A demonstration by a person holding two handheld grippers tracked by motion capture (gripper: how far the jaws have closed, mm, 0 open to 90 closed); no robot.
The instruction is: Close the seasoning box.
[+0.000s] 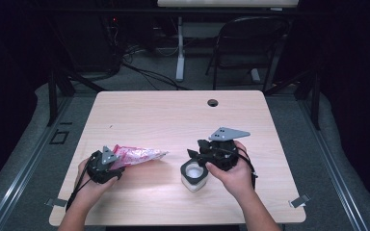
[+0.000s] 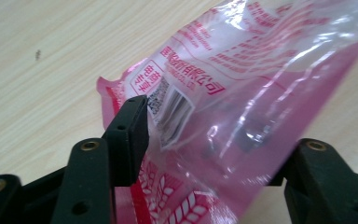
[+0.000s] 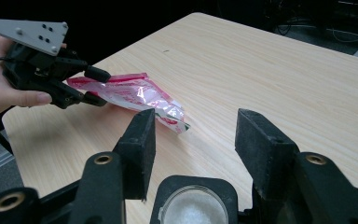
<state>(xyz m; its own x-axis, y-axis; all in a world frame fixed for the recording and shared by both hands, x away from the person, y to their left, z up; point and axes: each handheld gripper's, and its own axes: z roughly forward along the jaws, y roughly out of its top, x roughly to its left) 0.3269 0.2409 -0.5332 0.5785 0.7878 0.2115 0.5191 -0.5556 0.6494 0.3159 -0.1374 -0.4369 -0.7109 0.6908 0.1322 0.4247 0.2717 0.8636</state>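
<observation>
Seen from above: a pale wooden table (image 1: 173, 115), two hands reaching in from the near edge, each with a black two-jaw gripper.

Left gripper (image 1: 107, 167) near the left edge, at the tail end of a pink plastic bag (image 1: 137, 155) lying flat on the wood and pointing toward the middle. Jaws standing wide, the bag's end between them but loose, not pinched; in the left gripper view one black pad (image 2: 129, 135) just beside the film, the other jaw well off to the right behind the plastic. Looks like a let-go, with the bag laid down empty or nearly so, though contents hard to judge through the glare.

Right gripper (image 1: 207, 159) to the right of centre, hovering over a small white jar (image 1: 193, 176) with a dark rim around its open mouth. Jaws spread wide, gripping nothing; in the right gripper view the jar's mouth (image 3: 195, 205) directly beneath, between the two pads, white powder or grains inside. Probably placed so to steady or pick up the jar next.

Writing on the bag: red Chinese characters in several lines, too small to read surely; a boxed label and a barcode (image 2: 175, 112) on a white patch; red wheat-ear drawings (image 2: 168, 196) near the sealed end.
</observation>
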